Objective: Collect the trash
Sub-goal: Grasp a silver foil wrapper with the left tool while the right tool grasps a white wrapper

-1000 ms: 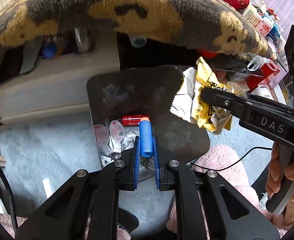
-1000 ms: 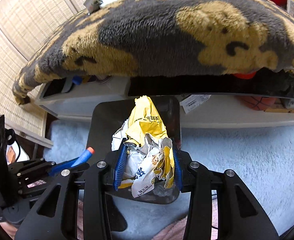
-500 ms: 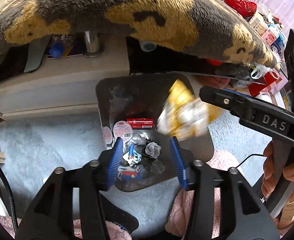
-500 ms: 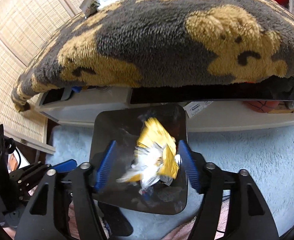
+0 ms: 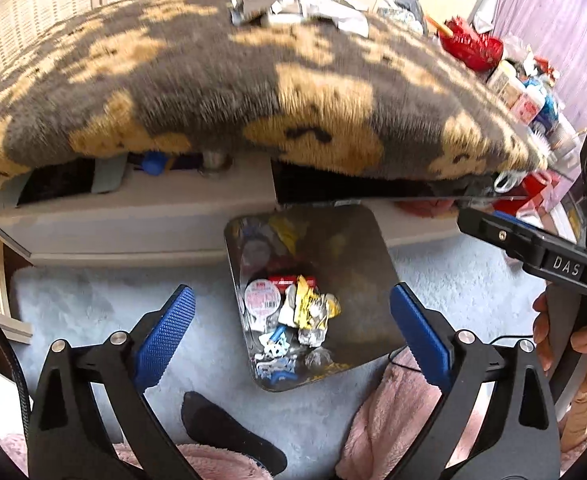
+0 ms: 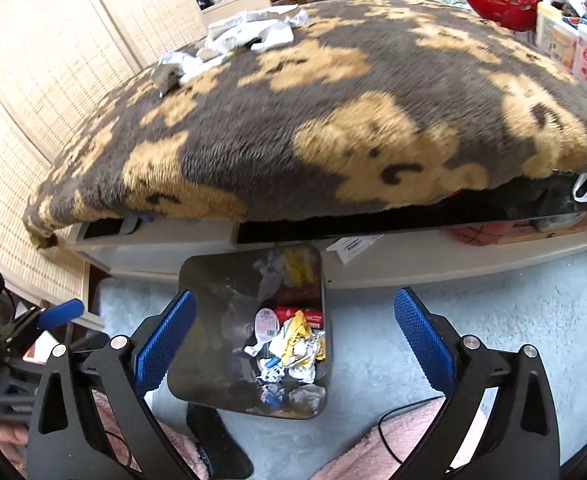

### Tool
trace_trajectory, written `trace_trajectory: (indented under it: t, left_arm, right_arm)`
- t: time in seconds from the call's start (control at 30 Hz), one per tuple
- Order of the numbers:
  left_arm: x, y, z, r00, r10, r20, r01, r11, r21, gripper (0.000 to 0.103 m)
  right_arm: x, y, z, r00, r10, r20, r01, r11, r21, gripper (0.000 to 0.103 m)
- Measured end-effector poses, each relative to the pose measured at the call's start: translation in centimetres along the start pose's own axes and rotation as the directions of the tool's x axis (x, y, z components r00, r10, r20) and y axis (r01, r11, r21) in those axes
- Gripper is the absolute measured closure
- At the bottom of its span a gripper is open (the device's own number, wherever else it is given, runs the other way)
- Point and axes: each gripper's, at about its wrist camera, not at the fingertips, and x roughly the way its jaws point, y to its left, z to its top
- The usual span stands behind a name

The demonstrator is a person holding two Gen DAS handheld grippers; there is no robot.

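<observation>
Bin (image 5: 373, 280) floor half-shadowed, yellow wrapper (image 5: 309, 308) atop indistinct trash, blanket (image 5: 253, 92) blurred

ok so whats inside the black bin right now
Inside the black bin: a crumpled yellow wrapper, a red can, a round white lid, foil scraps and a small blue piece. Whatever lies beneath that pile is covered.
</observation>
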Motion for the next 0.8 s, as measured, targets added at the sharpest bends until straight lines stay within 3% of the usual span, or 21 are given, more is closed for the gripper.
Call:
trace_trajectory:
  t: [0.17,0.4,0.8]
  left_arm:
    - [-2.0,-0.2,1.2,0.999,0.001,0.050,-0.001,1.000,0.007,0.010]
    - [-3.0,0.3,5.2,0.993,0.028,0.117,-0.030,0.999,0.019,0.008]
    - [0.7,2.1,16.5,0.984,0.086,0.156,-0.088,0.996,0.004,0.008]
  right_arm:
    - [-2.1,-0.7,1.4,0.999,0.002,0.045,-0.003,1.000,0.017,0.004]
    - [-4.1,-0.6,6.2,0.990,-0.010,0.140,0.011,1.000,-0.003,0.004]
    - [1.7,0.0,16.7,0.986,-0.005,0.166,0.007,1.000,-0.012,0.004]
